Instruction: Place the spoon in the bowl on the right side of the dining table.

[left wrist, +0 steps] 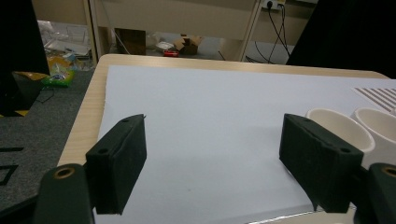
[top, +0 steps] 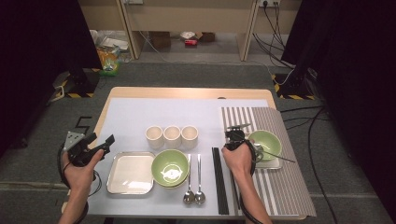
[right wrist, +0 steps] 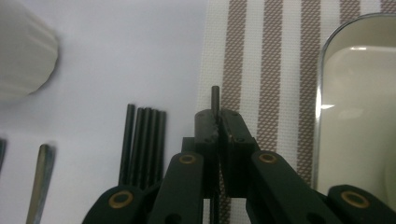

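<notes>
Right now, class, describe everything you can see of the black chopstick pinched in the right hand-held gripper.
The black chopstick is a thin, dark, straight rod with a matte look; its material cannot be told. The right hand-held gripper has it clamped between its two black jaws, and a short blunt tip pokes out beyond them. It lies over the edge of the brown-and-white striped placemat, apart from the other black chopsticks left on the pale mat beside it. The metal tray stands on its other side, not touching it.

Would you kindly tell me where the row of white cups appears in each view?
High view: row of white cups, near the picture's centre.
Left gripper view: two of them at the right edge.
Right gripper view: one, blurred, at upper left.
Shared landmark: striped placemat.
</notes>
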